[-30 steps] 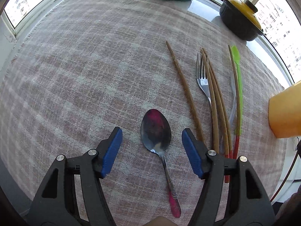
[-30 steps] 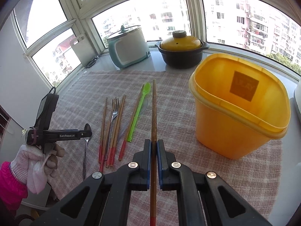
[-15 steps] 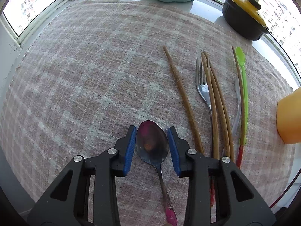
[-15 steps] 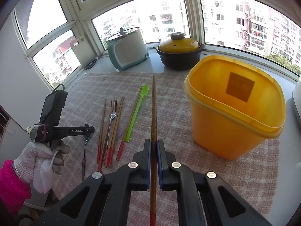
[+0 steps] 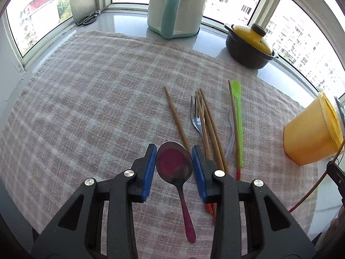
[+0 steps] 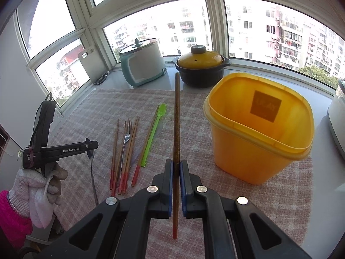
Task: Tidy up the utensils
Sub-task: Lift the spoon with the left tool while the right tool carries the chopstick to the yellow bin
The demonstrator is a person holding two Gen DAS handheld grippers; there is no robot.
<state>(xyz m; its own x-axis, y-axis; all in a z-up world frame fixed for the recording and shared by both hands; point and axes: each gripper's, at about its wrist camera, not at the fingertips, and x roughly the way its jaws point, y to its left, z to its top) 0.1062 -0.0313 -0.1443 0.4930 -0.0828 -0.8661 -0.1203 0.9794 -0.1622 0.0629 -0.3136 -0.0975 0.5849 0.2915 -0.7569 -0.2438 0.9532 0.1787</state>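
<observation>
over the checked cloth [image 5: 90, 99]: both tongs loaded, carry step.
left gripper [image 5: 174, 161] clamps spoon [image 5: 174, 164] bowl; right gripper [image 6: 176, 173] pinches chopstick [image 6: 176, 116] left of yellow bin [image 6: 258, 149]; next, likely tip both in.

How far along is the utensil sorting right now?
Early, apparently. The yellow bin shows nothing inside where visible. In hand: the right gripper clamps one chopstick; the left gripper grips the metal spoon by its bowl. Left on the cloth: fork, green spoon, several chopsticks.
</observation>
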